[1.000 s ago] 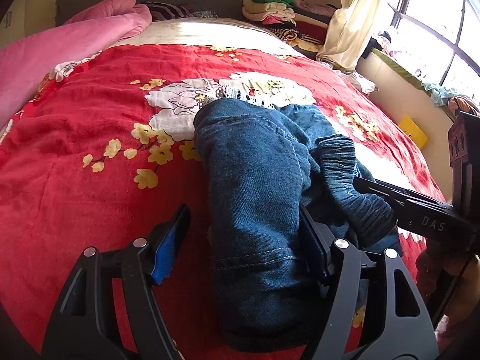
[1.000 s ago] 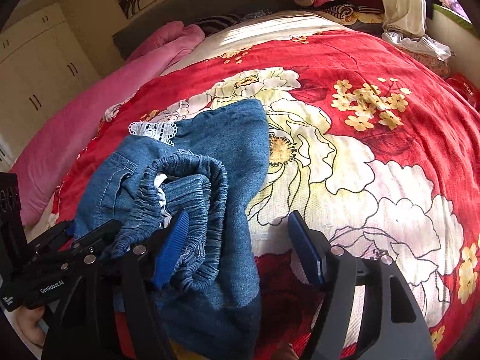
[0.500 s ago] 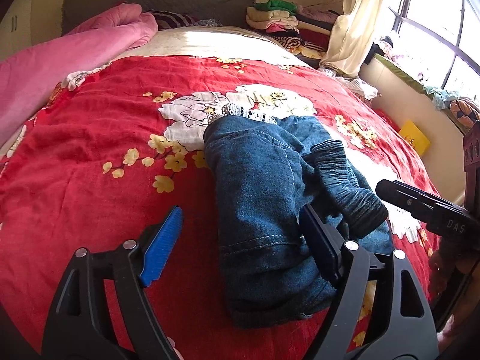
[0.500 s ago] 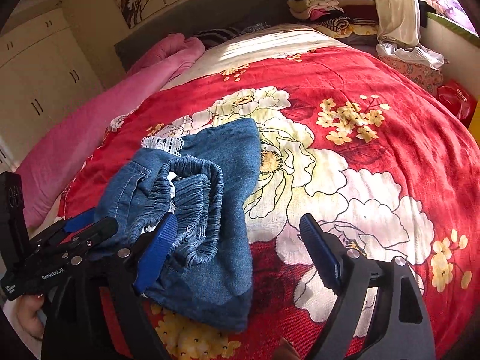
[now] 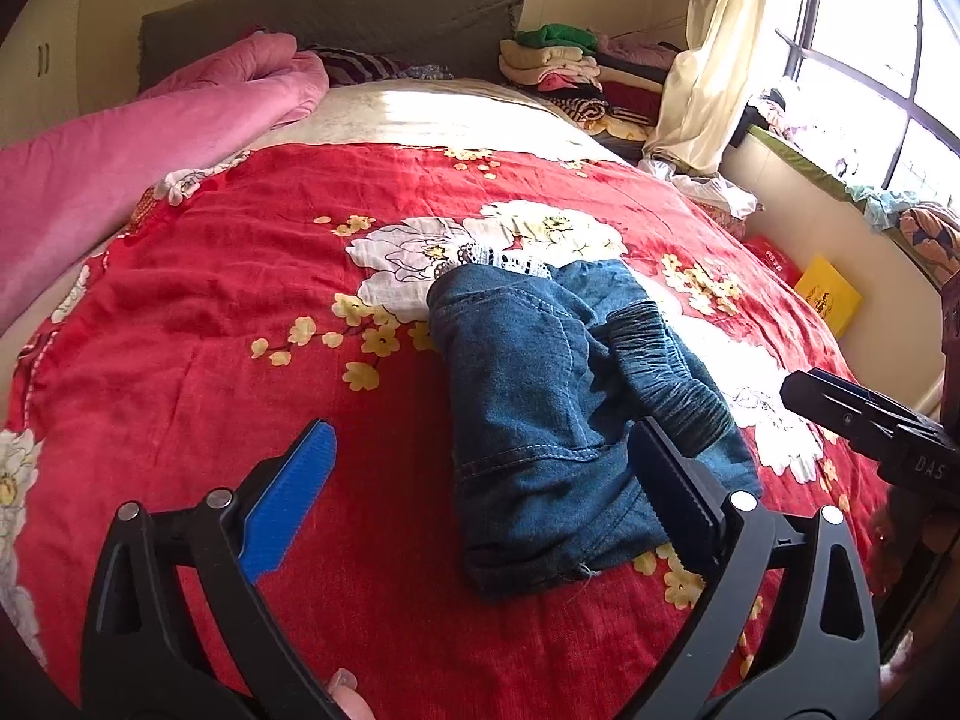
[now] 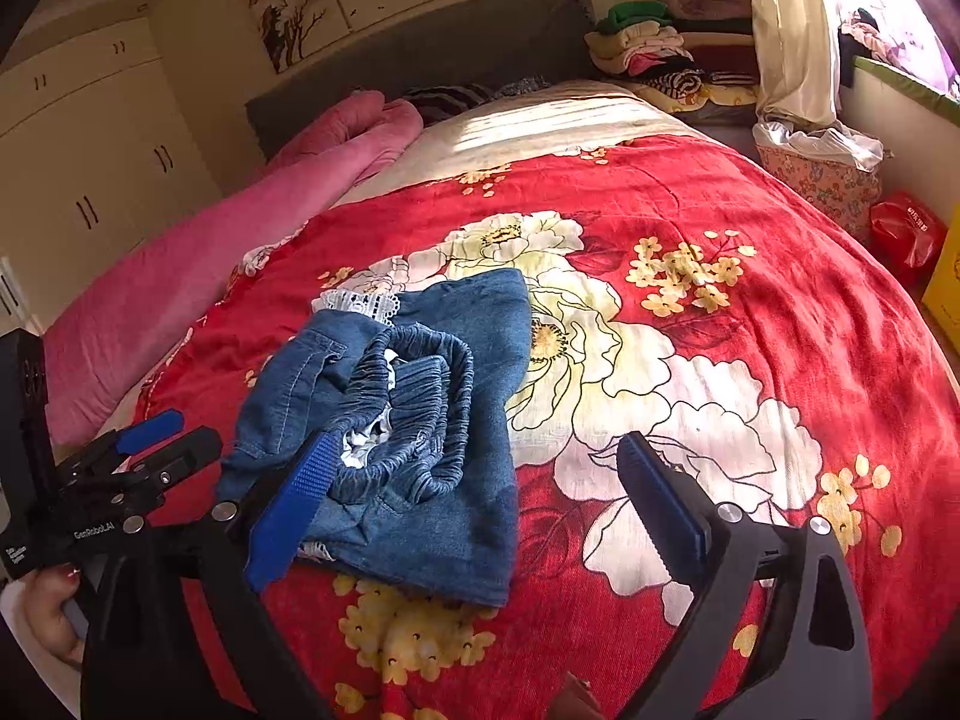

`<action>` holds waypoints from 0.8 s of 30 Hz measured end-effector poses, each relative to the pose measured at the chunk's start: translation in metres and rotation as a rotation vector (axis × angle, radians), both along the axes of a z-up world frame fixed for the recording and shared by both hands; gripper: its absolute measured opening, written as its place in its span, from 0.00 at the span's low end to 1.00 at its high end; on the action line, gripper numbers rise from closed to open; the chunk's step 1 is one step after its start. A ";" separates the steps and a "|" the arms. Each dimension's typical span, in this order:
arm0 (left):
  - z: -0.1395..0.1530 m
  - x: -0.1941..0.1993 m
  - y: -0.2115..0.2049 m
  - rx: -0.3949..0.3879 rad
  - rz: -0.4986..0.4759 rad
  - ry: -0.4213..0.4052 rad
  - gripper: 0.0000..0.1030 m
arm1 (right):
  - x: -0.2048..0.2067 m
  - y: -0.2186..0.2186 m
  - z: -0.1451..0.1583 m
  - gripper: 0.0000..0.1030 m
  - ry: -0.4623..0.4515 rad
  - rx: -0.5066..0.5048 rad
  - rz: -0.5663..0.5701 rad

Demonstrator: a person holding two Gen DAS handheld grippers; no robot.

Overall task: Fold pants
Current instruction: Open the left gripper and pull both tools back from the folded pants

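Blue denim pants (image 5: 540,420) lie folded in a compact bundle on the red flowered bedspread (image 5: 240,330), with the elastic waistband (image 6: 420,408) on top and white lace trim at the far end. My left gripper (image 5: 480,492) is open and empty, held above the near end of the bundle. My right gripper (image 6: 474,516) is open and empty, above the bundle's near right side. The left gripper also shows in the right wrist view (image 6: 156,450), and the right gripper shows in the left wrist view (image 5: 870,426).
A pink quilt (image 5: 120,168) lies along the bed's left side. Stacked folded clothes (image 5: 558,66) sit by the grey headboard (image 5: 330,18). A curtain and window are on the right, with a yellow box (image 5: 828,300) and a red bag (image 6: 906,234) on the floor.
Both grippers have drawn back and risen away from the pants, which now lie free on the bedspread. The bundle looks smaller and farther off in both views.
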State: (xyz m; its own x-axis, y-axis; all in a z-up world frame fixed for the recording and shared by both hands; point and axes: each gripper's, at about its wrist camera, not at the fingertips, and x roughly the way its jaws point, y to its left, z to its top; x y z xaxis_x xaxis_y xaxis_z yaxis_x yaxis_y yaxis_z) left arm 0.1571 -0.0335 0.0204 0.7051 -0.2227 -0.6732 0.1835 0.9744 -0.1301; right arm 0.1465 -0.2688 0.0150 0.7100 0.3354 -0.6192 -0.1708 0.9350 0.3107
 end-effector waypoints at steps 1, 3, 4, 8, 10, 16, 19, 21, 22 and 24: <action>0.002 -0.002 0.000 0.003 0.000 -0.003 0.90 | -0.002 0.000 0.002 0.92 -0.006 -0.002 0.001; 0.005 -0.006 0.000 0.009 0.000 -0.010 0.90 | -0.006 0.001 0.006 0.93 -0.016 -0.006 0.001; 0.006 -0.007 0.000 0.011 0.000 -0.012 0.90 | -0.007 0.001 0.008 0.93 -0.022 -0.009 0.002; 0.012 -0.016 0.001 0.016 0.002 -0.023 0.90 | -0.016 0.003 0.015 0.94 -0.041 -0.014 0.002; 0.014 -0.020 0.001 0.022 0.003 -0.027 0.90 | -0.020 0.003 0.017 0.94 -0.050 -0.019 0.000; 0.021 -0.035 0.004 0.022 0.011 -0.036 0.90 | -0.037 0.006 0.024 0.95 -0.074 -0.024 0.010; 0.025 -0.044 0.005 0.022 0.012 -0.041 0.90 | -0.045 0.008 0.026 0.95 -0.082 -0.031 0.012; 0.027 -0.050 0.006 0.022 0.015 -0.047 0.90 | -0.050 0.008 0.027 0.95 -0.085 -0.034 0.011; 0.028 -0.053 0.007 0.023 0.015 -0.049 0.90 | -0.053 0.009 0.027 0.95 -0.087 -0.035 0.012; 0.030 -0.058 0.008 0.025 0.018 -0.054 0.90 | -0.058 0.009 0.029 0.95 -0.093 -0.036 0.009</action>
State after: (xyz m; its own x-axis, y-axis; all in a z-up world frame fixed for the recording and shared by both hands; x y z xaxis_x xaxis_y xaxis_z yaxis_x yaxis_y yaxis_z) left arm 0.0993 -0.0256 0.0506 0.7445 -0.1931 -0.6391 0.1718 0.9804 -0.0961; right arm 0.0888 -0.2601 0.0440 0.7619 0.3211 -0.5625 -0.2061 0.9435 0.2595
